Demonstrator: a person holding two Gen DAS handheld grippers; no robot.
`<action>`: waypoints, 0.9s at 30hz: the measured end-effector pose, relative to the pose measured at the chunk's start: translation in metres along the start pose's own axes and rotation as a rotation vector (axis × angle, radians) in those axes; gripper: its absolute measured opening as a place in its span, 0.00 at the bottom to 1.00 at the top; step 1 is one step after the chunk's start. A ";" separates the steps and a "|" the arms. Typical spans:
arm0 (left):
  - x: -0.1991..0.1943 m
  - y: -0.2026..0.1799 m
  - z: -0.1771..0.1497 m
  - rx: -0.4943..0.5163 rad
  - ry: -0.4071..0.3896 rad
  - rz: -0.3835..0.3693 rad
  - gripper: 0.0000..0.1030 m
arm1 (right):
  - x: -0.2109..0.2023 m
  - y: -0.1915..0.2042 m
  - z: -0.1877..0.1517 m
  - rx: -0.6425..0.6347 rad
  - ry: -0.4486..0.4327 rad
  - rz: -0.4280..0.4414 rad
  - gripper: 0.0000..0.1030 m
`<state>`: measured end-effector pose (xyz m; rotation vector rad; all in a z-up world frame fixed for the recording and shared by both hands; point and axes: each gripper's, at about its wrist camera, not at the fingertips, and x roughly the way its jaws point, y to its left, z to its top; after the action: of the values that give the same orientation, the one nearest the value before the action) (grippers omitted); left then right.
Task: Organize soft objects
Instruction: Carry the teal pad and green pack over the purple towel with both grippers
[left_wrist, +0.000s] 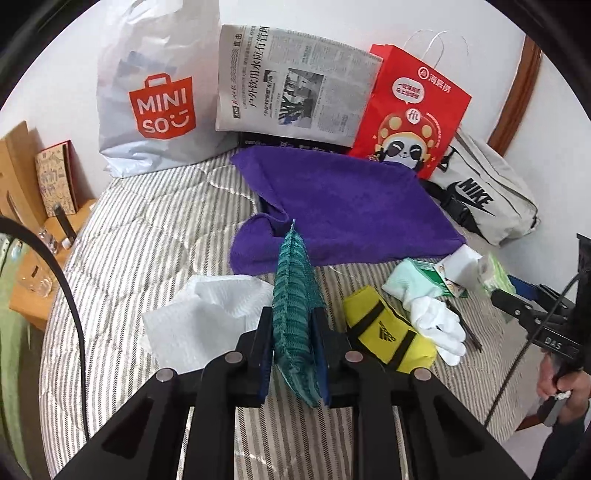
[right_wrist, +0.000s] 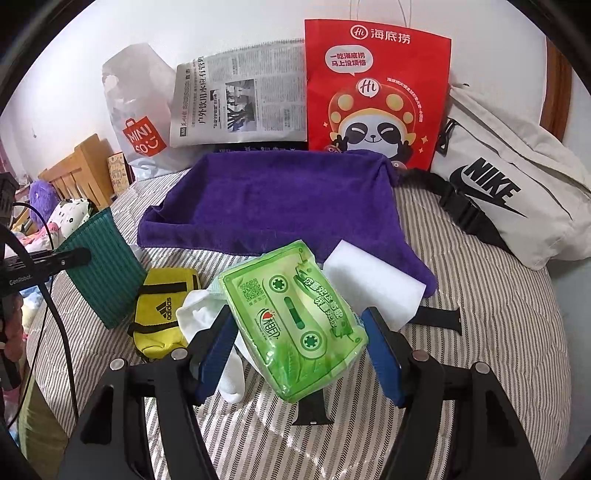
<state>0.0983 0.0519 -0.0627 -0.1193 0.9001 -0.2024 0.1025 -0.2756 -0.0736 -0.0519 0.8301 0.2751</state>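
Observation:
My left gripper (left_wrist: 292, 334) is shut on a teal knitted cloth (left_wrist: 293, 306) and holds it edge-up above the striped bed; the cloth also shows at the left of the right wrist view (right_wrist: 103, 266). My right gripper (right_wrist: 301, 341) is open around a green tissue pack (right_wrist: 295, 317), with a pad on each side and a gap to both. A purple towel (left_wrist: 347, 206) lies spread behind them. A yellow adidas pouch (right_wrist: 164, 306), white socks (right_wrist: 201, 314) and a white sponge block (right_wrist: 373, 288) lie beside the pack.
Against the wall stand a white Miniso bag (left_wrist: 155, 96), a newspaper (left_wrist: 291, 85) and a red paper bag (right_wrist: 373, 92). A grey Nike bag (right_wrist: 513, 199) lies at the right. A white paper towel (left_wrist: 207, 310) lies left of the cloth. Black straps (right_wrist: 439, 317) lie on the bed.

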 end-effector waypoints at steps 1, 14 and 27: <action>0.001 0.000 0.000 -0.001 -0.006 0.000 0.19 | 0.000 0.000 0.000 0.000 -0.002 0.000 0.66; 0.027 -0.008 -0.011 -0.015 0.020 -0.007 0.19 | 0.001 -0.003 -0.004 0.009 0.007 -0.002 0.66; 0.009 -0.021 -0.009 0.028 -0.002 -0.017 0.18 | -0.002 -0.002 -0.003 0.000 -0.010 -0.023 0.66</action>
<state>0.0942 0.0288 -0.0713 -0.1013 0.8939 -0.2301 0.0997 -0.2781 -0.0741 -0.0595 0.8190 0.2534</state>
